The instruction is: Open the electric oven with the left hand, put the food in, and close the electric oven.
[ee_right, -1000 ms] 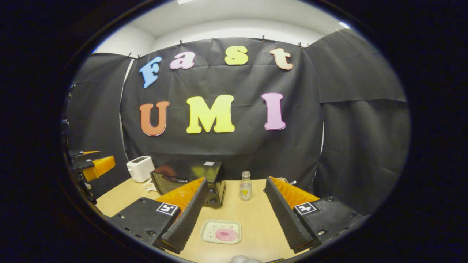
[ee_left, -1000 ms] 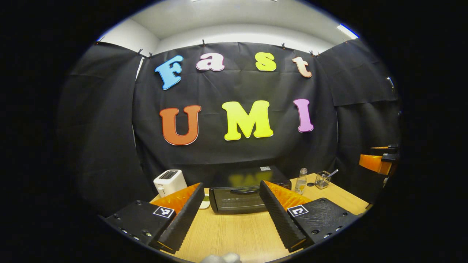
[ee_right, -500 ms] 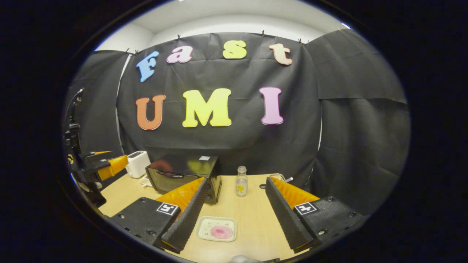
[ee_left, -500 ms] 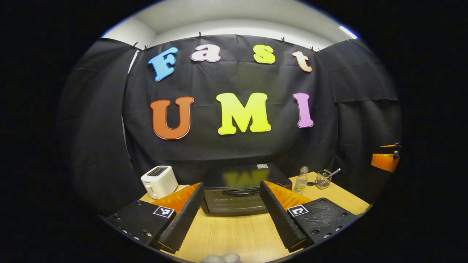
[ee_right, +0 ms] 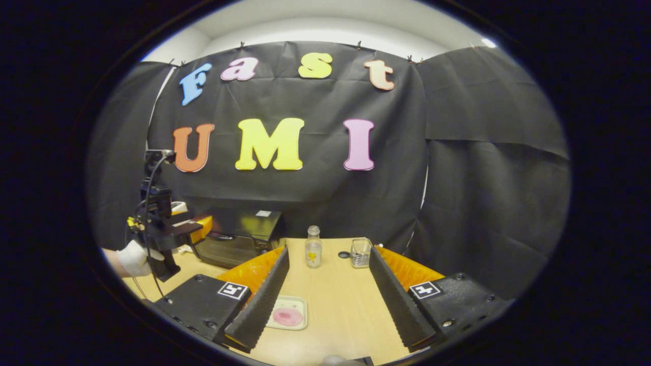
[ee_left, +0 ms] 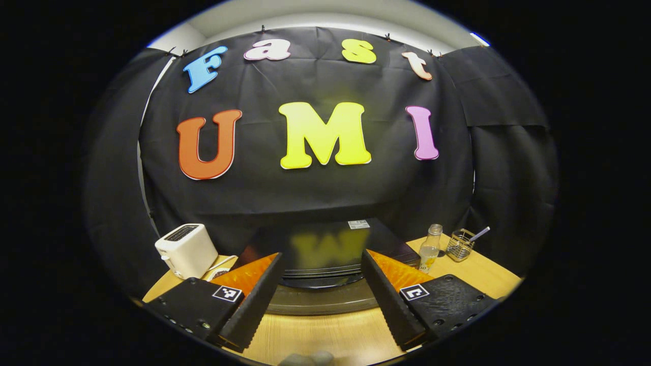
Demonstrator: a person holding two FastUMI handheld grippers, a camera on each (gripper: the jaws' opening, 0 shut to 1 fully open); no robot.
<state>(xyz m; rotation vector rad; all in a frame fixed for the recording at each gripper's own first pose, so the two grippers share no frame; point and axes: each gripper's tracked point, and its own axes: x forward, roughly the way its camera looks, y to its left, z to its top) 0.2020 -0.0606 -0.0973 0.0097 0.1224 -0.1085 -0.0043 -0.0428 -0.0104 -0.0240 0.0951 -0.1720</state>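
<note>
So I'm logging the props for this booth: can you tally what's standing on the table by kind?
Electric oven: 1
Toaster: 1
Bottle: 1
Wire holder: 1
Tray with food: 1
Total: 5

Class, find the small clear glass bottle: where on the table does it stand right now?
In the right gripper view, the small clear glass bottle stands upright on the wooden table, between the black electric oven and the wire mesh holder.
</note>
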